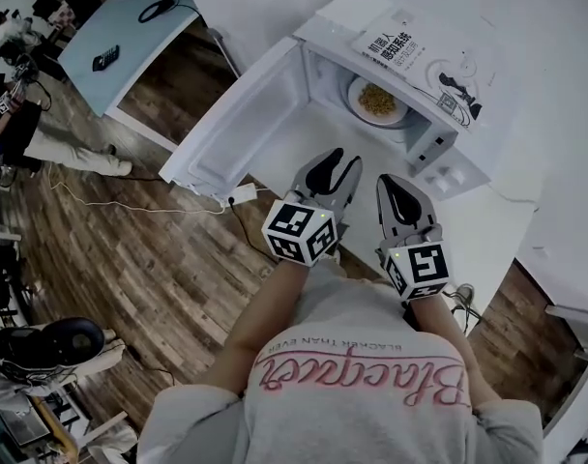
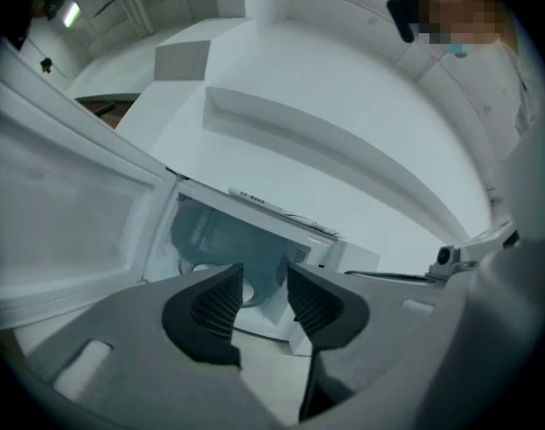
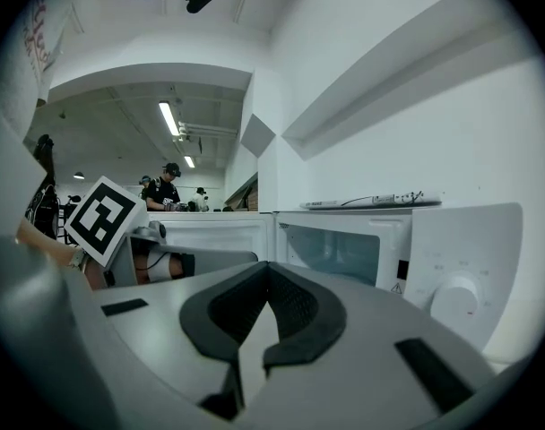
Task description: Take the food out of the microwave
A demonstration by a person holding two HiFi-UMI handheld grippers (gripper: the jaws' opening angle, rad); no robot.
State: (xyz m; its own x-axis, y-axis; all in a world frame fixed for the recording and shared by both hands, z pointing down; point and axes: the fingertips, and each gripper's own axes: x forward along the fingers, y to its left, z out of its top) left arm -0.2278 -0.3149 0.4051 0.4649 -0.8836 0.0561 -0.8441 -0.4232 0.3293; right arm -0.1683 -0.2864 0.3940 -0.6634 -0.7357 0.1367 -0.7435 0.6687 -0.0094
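The white worktop (image 1: 526, 56) carried everything, and you stood right against its edge, so both arms had a straight line forward. On it sat the microwave (image 1: 447, 167), with its opening turned toward you. Its door (image 1: 238, 129) was swung fully out to your left, which left the cavity clear and kept the door out of the way of a reach. A book (image 1: 418, 58) lay flat on the microwave's top, clear of the opening, so it looked unlikely to interfere.

Your left hand-held gripper (image 2: 265, 283) was held about level and aimed into the cavity. Its jaws stood moderately apart with nothing between the pads, a sensible gap for taking a thin rim. It was short of the opening and touched nothing. Your right hand-held gripper (image 3: 265, 280) hovered just beside it, nearer the control panel. Its jaws were closed tip to tip on nothing, so I judged it to be waiting rather than working.

The plate (image 1: 402, 116) rested on the cavity floor, toward the back, with the food (image 1: 375, 98) heaped at its middle. The reach had barely begun. Your next move probably called for a level entry, low enough to catch the near rim without tipping the plate.
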